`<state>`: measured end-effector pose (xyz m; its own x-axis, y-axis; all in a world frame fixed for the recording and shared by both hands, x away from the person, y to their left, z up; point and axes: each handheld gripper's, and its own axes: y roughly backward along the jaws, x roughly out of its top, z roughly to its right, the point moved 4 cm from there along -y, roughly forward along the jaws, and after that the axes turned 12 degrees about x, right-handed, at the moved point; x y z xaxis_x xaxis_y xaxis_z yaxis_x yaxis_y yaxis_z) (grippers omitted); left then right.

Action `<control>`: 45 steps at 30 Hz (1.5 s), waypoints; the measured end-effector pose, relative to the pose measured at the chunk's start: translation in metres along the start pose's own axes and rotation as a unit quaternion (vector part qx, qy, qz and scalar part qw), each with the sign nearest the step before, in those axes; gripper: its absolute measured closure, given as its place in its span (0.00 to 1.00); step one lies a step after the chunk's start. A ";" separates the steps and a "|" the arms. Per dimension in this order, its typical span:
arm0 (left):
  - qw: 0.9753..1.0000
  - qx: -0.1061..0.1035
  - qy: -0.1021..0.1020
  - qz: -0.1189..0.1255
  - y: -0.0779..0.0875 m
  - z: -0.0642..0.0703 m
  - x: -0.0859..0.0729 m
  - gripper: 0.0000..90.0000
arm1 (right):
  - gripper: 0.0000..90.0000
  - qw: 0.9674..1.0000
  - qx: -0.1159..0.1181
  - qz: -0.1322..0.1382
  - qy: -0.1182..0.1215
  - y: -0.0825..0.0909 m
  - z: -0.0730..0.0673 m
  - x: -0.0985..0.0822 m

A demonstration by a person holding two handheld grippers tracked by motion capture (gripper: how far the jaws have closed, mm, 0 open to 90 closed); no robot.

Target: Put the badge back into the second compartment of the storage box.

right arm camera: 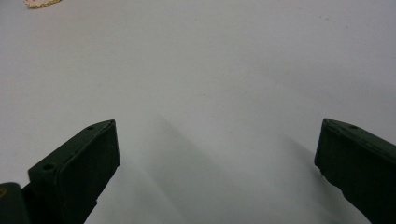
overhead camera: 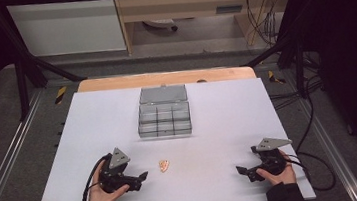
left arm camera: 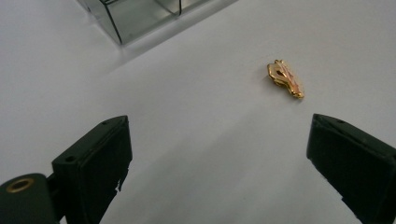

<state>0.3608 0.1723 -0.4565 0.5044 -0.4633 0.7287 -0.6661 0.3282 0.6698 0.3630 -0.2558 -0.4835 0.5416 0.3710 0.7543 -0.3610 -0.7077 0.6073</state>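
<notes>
In the high view a white table [overhead camera: 94,134] fills the middle of the frame, with a clear plastic organizer box [overhead camera: 164,118] sitting just above centre, its lid [overhead camera: 163,94] folded open toward the top of the frame. Below the box, in the lower middle, lies a small gold clip [overhead camera: 163,165] (shiny, with a touch of pink on it), flat on the bare table.

The left gripper [overhead camera: 143,176] is at the lower left of that view, held in the person's left hand [overhead camera: 103,196], its tips pointing right toward the clip and near it without touching. In the left gripper view its two black jaws stand wide apart with nothing between them; the clip [left arm camera: 285,79] lies ahead, in the upper right of the frame, above and just inside the right-hand jaw, and a corner of the box [left arm camera: 135,16] shows at the top left.

The right gripper [overhead camera: 240,170] sits at the lower right of the high view in the right hand [overhead camera: 276,173], pointing left, well apart from the clip. In the right gripper view its jaws are likewise spread wide over bare table, with the clip [right arm camera: 42,3] at the far upper left edge.
</notes>
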 end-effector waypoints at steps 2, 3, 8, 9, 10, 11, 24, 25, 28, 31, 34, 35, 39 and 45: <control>1.000 0.001 0.000 -0.001 -0.001 0.002 0.002 0.07 | 0.01 1.000 0.001 -0.001 -0.001 0.000 0.000 0.000; 1.000 0.000 -0.002 -0.002 -0.002 0.003 0.004 0.08 | 0.01 1.000 0.000 -0.003 0.000 0.000 0.000 0.000; 1.000 -0.006 0.001 -0.002 -0.005 0.007 0.010 0.08 | 0.01 1.000 0.000 -0.001 0.000 0.000 0.000 0.000; 1.000 -0.008 0.001 -0.002 -0.006 0.008 0.012 0.08 | 0.01 1.000 0.000 -0.002 0.000 0.000 0.000 0.000; 1.000 -0.009 0.000 -0.003 -0.008 0.010 0.014 0.09 | 0.01 1.000 0.000 -0.002 0.000 0.000 0.000 0.000; 1.000 -0.009 0.000 -0.003 -0.008 0.010 0.014 0.09 | 0.01 1.000 0.000 -0.002 0.000 0.000 0.000 0.000; 1.000 -0.025 -0.004 -0.005 -0.020 0.028 0.028 0.16 | 0.01 1.000 0.000 -0.003 0.000 0.000 0.000 0.000; 1.000 -0.026 -0.005 -0.006 -0.022 0.029 0.028 0.16 | 0.01 1.000 0.000 -0.003 0.000 0.000 0.000 0.000; 1.000 -0.029 -0.004 -0.009 -0.025 0.032 0.030 0.19 | 0.01 1.000 0.000 -0.003 0.000 0.000 0.000 0.000; 0.999 -0.033 0.002 -0.012 -0.030 0.035 0.032 0.23 | 0.01 1.000 0.000 -0.003 0.001 0.000 0.000 0.000; 0.999 -0.038 0.006 -0.014 -0.033 0.038 0.033 0.26 | 0.01 1.000 0.000 -0.003 0.000 0.000 0.000 0.000; 0.999 -0.039 0.006 -0.015 -0.034 0.039 0.034 0.29 | 0.01 1.000 0.001 -0.002 0.000 0.000 0.000 0.000; 0.999 -0.042 0.007 -0.021 -0.037 0.042 0.032 0.35 | 0.01 1.000 0.001 0.000 0.000 0.000 0.000 0.000; 0.998 -0.052 0.013 -0.026 -0.041 0.042 0.029 0.45 | 0.01 1.000 0.000 0.001 0.002 0.001 0.000 0.000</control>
<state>0.3795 0.1108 -0.4693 0.5521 -0.4601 0.6954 -0.5791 0.3884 0.7168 0.3627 -0.2564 -0.4826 0.5387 0.3717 0.7561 -0.3626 -0.7077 0.6063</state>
